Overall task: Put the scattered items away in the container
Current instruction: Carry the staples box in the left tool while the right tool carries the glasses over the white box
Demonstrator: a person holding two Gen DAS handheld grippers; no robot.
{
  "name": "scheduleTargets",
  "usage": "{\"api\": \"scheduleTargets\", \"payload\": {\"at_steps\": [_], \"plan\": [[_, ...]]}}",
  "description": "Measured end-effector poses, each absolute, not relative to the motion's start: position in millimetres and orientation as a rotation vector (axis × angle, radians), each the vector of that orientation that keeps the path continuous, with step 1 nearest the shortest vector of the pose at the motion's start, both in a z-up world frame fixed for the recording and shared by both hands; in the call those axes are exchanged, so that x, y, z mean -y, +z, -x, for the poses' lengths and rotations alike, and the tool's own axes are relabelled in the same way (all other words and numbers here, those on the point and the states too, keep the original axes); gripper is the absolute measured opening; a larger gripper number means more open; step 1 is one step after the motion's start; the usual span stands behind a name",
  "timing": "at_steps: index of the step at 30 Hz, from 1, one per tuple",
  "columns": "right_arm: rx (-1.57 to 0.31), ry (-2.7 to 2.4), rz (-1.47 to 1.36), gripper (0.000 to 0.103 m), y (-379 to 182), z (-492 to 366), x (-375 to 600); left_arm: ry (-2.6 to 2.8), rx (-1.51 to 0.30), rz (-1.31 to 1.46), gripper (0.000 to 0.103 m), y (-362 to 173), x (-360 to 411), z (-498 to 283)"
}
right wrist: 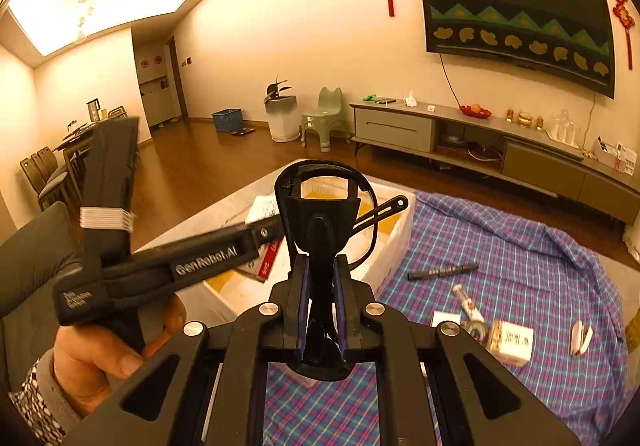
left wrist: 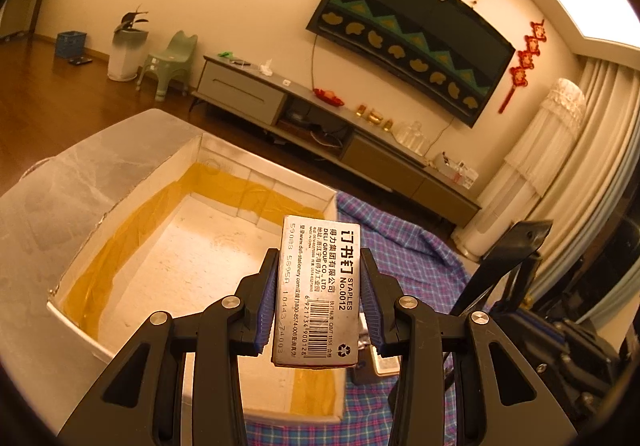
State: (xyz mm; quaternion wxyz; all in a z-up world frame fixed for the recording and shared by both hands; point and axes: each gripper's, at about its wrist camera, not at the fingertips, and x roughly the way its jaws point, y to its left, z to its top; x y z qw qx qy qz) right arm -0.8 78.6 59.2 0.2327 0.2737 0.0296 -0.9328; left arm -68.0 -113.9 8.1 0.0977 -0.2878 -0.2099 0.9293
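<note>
A silver box of staples with black print stands upright between the blue pads of my left gripper, which is shut on its sides. It hangs over the near right part of the white foam container, whose inside is lined with yellow tape. In the right wrist view my right gripper is shut on a pair of black glasses, with one temple arm sticking out to the right. The glasses are near the container's corner. A hand holds the left gripper's body to the left.
On the blue checked cloth right of the container lie a black marker, a white tube, a tape roll, a white carton and a small white stapler. A TV cabinet stands along the far wall.
</note>
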Motion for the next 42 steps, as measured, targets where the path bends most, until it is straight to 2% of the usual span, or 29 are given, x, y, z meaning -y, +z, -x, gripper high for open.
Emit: {"api": "scheduleTargets", "payload": {"at_steps": [17,23,31,42], "plan": [[-0.072,-2.507,-0.801,0.013,62.6,56.8,-59.3,2.814,0.581,0.959,0.039,24.1,143.7,141.1],[-0.062,-2.49,-0.845,0.013,57.4,81.0,-48.4,2.778,0.588,1.022,0.039,12.5,148.1,162.7],[-0.083,-2.477,-0.883,0.013,50.0,109.9,-32.2,2.764,0.719,1.058,0.039,1.2,174.5,176.5],[-0.075,-2.446,-0.977,0.013,28.6,156.9,-20.5,2.742,0.774,1.107,0.039,-9.9,184.3,196.0]]}}
